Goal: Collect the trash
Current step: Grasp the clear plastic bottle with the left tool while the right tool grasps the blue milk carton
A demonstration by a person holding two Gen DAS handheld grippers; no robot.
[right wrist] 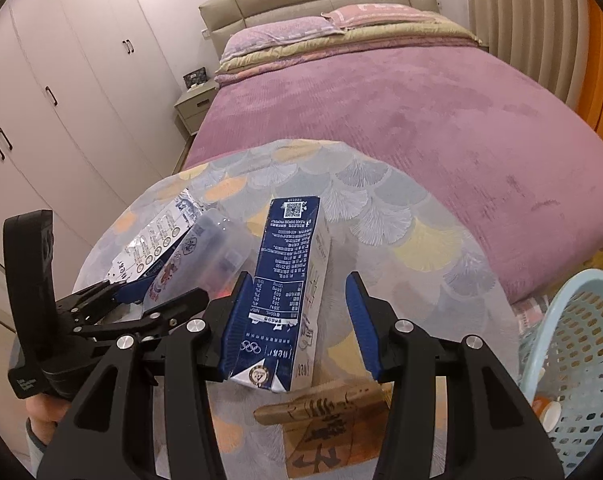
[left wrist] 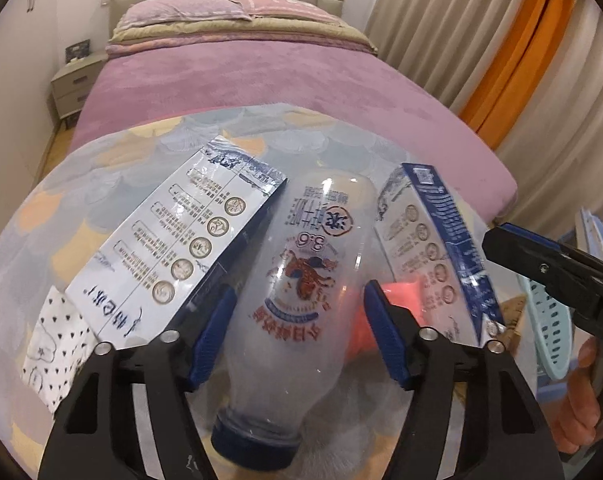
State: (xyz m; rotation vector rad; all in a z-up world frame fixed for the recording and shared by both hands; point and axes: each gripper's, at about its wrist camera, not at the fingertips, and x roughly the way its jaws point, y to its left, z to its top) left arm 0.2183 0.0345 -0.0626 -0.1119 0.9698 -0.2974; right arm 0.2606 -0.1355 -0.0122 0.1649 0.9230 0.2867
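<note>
An empty clear plastic bottle (left wrist: pixel 301 288) with a blue cap lies on a round table with a fan-patterned cloth (left wrist: pixel 113 168), between two blue-and-white milk cartons (left wrist: pixel 173 256) (left wrist: pixel 433 256). My left gripper (left wrist: pixel 299 328) is open, its blue pads on either side of the bottle. My right gripper (right wrist: pixel 297 320) is open around the right carton (right wrist: pixel 285 280), which lies on the cloth. The bottle (right wrist: pixel 205 248) and the left gripper (right wrist: pixel 157 300) show at the left of the right wrist view. A light blue perforated basket (right wrist: pixel 581 360) stands at the right.
A paper bag with black print (right wrist: pixel 325 432) lies at the near table edge. A spotted white wrapper (left wrist: pixel 57 344) lies at the left. Something pink (left wrist: pixel 397 304) lies behind the bottle. A purple bed (right wrist: pixel 421 112) stands beyond the table, wardrobes at the left.
</note>
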